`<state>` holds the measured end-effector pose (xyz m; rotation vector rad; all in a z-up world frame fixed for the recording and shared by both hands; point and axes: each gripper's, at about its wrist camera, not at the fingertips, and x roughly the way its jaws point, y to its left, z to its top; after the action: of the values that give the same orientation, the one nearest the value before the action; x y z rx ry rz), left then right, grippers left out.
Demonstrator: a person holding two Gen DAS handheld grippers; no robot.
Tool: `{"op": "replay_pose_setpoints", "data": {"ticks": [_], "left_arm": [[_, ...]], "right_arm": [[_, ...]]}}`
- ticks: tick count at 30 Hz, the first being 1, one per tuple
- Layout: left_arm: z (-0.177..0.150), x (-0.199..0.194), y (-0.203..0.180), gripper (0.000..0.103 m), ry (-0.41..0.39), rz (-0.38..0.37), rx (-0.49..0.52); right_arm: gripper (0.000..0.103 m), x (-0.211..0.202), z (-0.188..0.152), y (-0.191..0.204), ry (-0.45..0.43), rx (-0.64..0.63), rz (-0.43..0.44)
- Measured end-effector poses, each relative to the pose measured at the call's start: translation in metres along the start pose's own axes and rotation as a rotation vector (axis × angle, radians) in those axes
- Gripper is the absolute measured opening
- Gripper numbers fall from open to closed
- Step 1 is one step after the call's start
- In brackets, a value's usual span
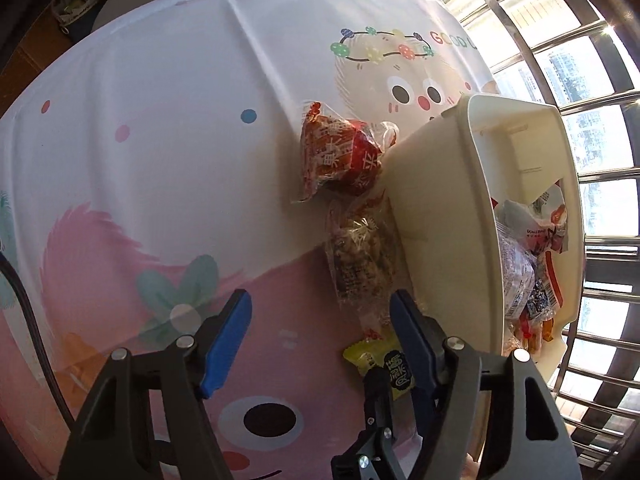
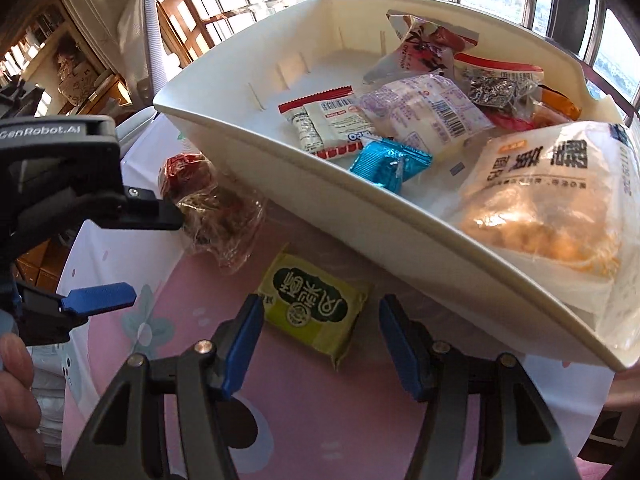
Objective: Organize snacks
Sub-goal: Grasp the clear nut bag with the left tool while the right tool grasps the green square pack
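Item one, my left gripper (image 1: 320, 344): jaws part open, nothing between the pads, pointed down at the cartoon-print tablecloth (image 1: 160, 160); at its 12 o'clock lies a clear packet of brown snack (image 1: 358, 256), and beyond that a red packet (image 1: 340, 156), both pushed up against the outer wall of the white bin (image 1: 440, 184), probably waiting their turn to go in. Item two, yellow-green packet (image 2: 314, 312): flat on the cloth just outside the bin, at 12 o'clock from my right gripper (image 2: 320, 340), whose jaws stand part open on either side of its near edge without pressing it, so I judge this to be my next pick. Item three, the bin, from 12 to 3 o'clock in the right wrist view: already holds a blue foil sachet (image 2: 390, 164), several white wrappers and a large bag of orange crisps (image 2: 552, 208) leaning on the near wall. Hidden: the bin's far right corner is cut off, small print is unreadable, and the wall hides the clear packet's far side.
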<state>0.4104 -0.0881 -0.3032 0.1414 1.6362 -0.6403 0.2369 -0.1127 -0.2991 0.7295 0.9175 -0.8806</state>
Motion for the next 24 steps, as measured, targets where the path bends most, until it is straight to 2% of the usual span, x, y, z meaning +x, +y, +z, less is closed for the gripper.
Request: {"op": "replay_pose_setpoints", "data": {"ticks": [5, 12, 15, 24], "left_arm": [[0.009, 0.018, -0.011, 0.059, 0.017, -0.026, 0.007], [0.017, 0.035, -0.028, 0.050, 0.031, -0.027, 0.031], [0.019, 0.037, -0.032, 0.043, 0.042, -0.034, 0.037], [0.019, 0.035, -0.029, 0.042, 0.036, -0.023, 0.048]], "right_arm": [[0.060, 0.006, 0.004, 0.010, -0.040, -0.039, 0.003], [0.060, 0.017, 0.008, 0.019, -0.054, -0.093, 0.000], [0.061, 0.019, 0.006, 0.019, -0.050, -0.118, 0.007], [0.063, 0.022, 0.005, 0.021, -0.046, -0.155, -0.004]]}}
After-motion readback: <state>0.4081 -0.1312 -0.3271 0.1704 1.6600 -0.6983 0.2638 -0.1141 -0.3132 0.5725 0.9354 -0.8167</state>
